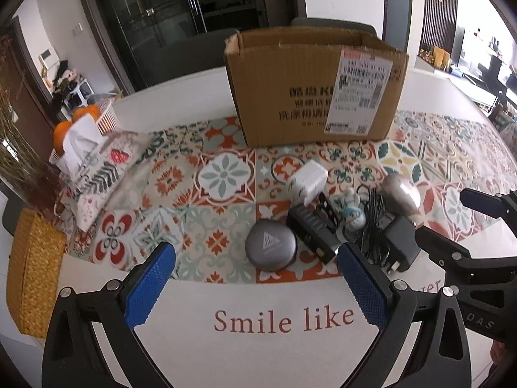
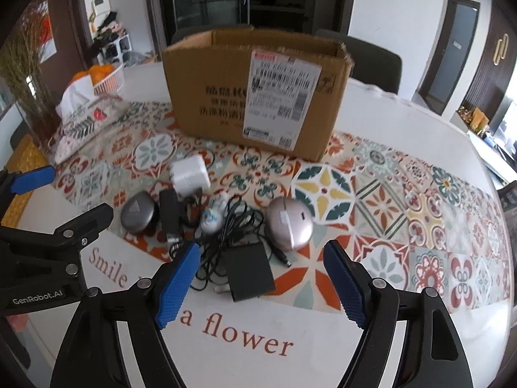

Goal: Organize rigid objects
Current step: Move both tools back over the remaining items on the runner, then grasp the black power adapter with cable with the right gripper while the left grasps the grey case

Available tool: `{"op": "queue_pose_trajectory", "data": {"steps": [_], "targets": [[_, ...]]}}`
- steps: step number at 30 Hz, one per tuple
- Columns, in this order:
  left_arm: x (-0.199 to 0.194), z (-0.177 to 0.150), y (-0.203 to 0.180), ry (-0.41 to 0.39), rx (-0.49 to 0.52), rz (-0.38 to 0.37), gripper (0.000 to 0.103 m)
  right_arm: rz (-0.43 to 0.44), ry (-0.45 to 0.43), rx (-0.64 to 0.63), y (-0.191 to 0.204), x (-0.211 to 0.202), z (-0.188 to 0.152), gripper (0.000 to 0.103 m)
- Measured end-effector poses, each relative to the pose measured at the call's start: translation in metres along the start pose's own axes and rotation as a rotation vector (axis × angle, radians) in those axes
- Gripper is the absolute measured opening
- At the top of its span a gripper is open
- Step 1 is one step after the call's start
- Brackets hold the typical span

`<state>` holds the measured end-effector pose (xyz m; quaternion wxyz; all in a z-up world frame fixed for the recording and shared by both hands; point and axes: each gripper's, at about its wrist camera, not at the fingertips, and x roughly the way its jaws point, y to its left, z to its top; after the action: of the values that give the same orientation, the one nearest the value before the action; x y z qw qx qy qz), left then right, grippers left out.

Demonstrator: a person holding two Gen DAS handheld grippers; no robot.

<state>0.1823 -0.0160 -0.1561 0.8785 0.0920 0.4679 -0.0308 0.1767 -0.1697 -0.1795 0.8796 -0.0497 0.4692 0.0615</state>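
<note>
An open cardboard box [image 1: 316,87] stands at the back of the patterned mat; it also shows in the right wrist view [image 2: 255,93]. In front lie a white charger [image 1: 307,179], a grey round case [image 1: 270,244], a black block [image 1: 311,231], a small figurine [image 1: 350,208], a black adapter with tangled cable [image 2: 248,273] and a silver mouse [image 2: 289,223]. My left gripper [image 1: 255,278] is open and empty, just short of the grey case. My right gripper [image 2: 261,283] is open and empty, its fingers either side of the black adapter.
A tissue pouch [image 1: 97,165], a basket of oranges [image 1: 93,116], a woven yellow box [image 1: 32,271] and a vase of dry stems [image 1: 19,161] stand at the left. The white table [image 1: 258,349] carries printed words near me. Chairs stand behind the box.
</note>
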Motion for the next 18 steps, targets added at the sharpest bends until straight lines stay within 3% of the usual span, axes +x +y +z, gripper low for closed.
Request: {"op": "queue_pose_trajectory", "data": {"steps": [18], "targets": [[0.039, -0.018, -0.005, 0.106, -0.006, 0.002, 0.102, 0.058, 0.152, -0.074, 0.006, 0.060, -0.017, 0.057]]}}
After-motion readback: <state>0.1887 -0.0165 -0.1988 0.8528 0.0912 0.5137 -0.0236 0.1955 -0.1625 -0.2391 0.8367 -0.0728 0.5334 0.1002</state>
